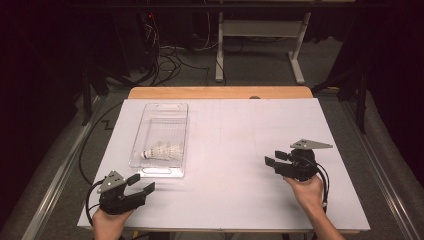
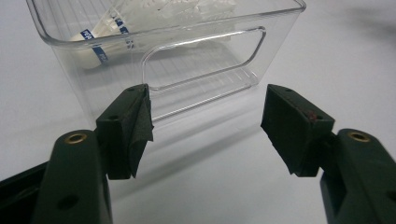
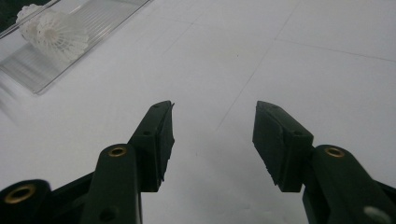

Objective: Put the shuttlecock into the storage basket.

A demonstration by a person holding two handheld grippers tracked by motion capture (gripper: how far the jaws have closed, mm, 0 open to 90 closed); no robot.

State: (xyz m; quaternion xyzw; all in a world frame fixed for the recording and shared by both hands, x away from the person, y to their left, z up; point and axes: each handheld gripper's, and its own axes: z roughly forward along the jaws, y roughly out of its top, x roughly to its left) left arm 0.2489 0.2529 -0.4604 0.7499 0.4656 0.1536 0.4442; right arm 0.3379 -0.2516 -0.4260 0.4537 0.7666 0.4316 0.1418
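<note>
Shuttlecocks [image 1: 162, 151] lying in clear bin [image 1: 148, 114] at table's [image 1: 240, 200] 10 o'clock, near end. Left gripper [image 1: 140, 184] at 7 o'clock, jaws open, empty, just short of bin's near wall. Right gripper [image 1: 275, 158] at 4 o'clock, jaws apart, empty, well clear of bin.

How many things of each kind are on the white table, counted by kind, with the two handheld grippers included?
Clear plastic bin: 1
White shuttlecocks, lying in the bin: 2, as far as the left gripper view shows
Black grippers, left gripper and right gripper, both open and holding nothing: 2
Total: 5
</note>
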